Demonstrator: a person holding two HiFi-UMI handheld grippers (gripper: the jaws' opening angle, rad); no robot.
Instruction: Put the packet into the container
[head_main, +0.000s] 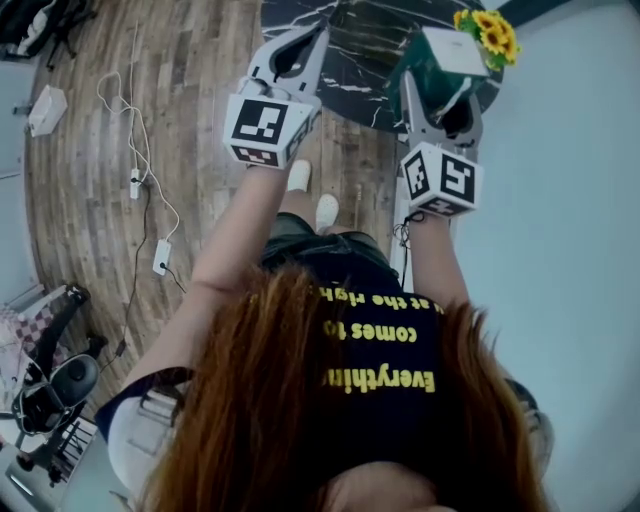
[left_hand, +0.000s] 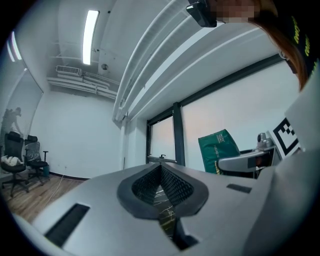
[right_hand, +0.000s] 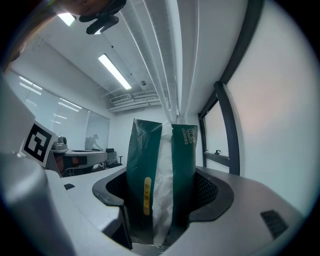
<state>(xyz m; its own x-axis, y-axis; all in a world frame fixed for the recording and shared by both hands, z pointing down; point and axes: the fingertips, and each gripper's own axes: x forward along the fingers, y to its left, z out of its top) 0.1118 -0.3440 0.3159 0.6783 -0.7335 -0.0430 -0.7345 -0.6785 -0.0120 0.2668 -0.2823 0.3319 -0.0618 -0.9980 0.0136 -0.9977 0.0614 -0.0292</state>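
Packet (right_hand: 182, 165): green with a white gusset, clamped upright between the pads of the right claw (right_hand: 162, 187). Lower end buried in the jaws, most of the length standing free above. Left claw (left_hand: 161, 172) closed on nothing, held beside the right one, not touching. No container found in any view (cannot pick a drop target yet).

Risks, as judged: soft bag gripped low, so likely to flop or pivot on a fast tilt. Could slide out if the squeeze eases too soon; a harder squeeze would only crumple it. Sunflowers (head_main: 488, 30) just beside the packet at the far side of the dark marble desk (head_main: 350, 60), easy to clip on a swing right.

Pale wall and window frame close on the right in the right gripper view. Open room to the left, over the wood floor (head_main: 90, 200).
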